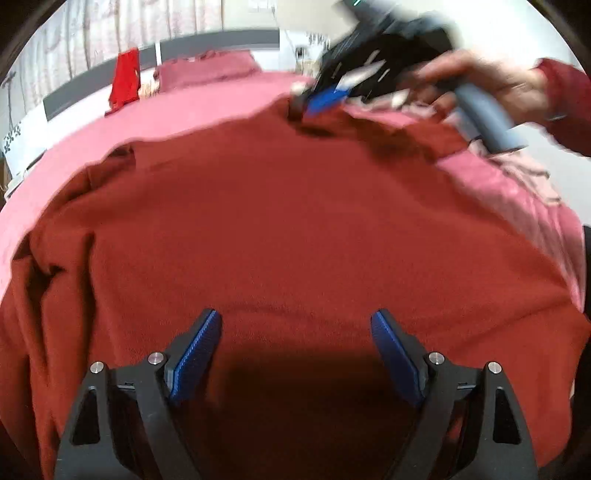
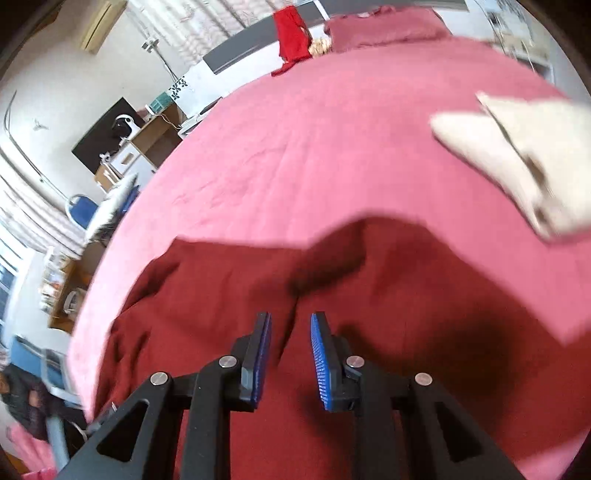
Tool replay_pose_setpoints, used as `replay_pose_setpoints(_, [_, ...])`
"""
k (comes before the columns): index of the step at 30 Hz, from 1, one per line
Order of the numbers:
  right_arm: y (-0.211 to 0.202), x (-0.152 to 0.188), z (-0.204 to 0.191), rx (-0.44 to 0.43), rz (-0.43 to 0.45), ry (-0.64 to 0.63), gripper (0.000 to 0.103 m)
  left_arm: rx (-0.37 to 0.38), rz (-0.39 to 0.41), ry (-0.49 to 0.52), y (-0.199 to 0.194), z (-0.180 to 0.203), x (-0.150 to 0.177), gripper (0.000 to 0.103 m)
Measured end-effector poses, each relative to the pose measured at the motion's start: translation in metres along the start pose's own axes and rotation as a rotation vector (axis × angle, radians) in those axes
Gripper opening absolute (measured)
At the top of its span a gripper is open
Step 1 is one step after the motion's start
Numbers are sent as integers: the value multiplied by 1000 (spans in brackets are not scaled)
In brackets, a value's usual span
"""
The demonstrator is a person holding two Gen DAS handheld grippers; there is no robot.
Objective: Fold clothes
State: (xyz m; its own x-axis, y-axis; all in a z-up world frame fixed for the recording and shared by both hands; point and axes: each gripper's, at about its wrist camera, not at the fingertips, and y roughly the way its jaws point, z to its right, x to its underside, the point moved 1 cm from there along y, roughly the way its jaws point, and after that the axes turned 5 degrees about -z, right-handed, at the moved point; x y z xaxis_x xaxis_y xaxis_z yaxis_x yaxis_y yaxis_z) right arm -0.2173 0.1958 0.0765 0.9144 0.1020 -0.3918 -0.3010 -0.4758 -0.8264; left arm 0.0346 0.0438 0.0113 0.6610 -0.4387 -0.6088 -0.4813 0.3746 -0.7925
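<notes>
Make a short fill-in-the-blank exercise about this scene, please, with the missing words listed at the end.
1. The dark red sweater lies spread on a bed sheet whose colour is ____.
2. The left gripper has its jaws wide ____ above the sweater.
3. Both grippers have finger pads coloured ____.
4. A beige garment lies on the sheet beyond the sweater, toward the ____ side in the right wrist view.

Missing words: pink; open; blue; right

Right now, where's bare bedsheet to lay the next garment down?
The biggest free patch is the pink bedsheet beyond the dark red sweater, bounded far off by the bright red garment and the pink pillow. The cream garment crowds the right side. A narrow strip of sheet is bare left of the sweater.
</notes>
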Motion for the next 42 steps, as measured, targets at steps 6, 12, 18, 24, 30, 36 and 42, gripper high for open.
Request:
replay_pose_setpoints(6, [51,-43,-4,-121,-114,-46,22,21,3,-12,1,-3,2,88])
replay_pose_setpoints(12, [25,-134,61,-101,268,328,24,51,4,-34,1,-6,2,88])
replay_pose_setpoints(18, [10,-114,58,-243,178,206,25,90,6,-55,3,-25,7,89])
replay_pose_setpoints(24, [58,-42,6,-99,-41,-47,19,92,6,-58,10,-23,5,89])
replay_pose_setpoints(30, [-3,-14,28,-120,102,108,26,101,6,-63,12,-23,2,89])
replay_pose_setpoints(36, [-131,68,104,108,142,158,26,72,-8,-44,10,-19,0,89])
replay_pose_setpoints(42, [-274,144,238,291,301,559,28,8,19,50,-7,5,-33,89])
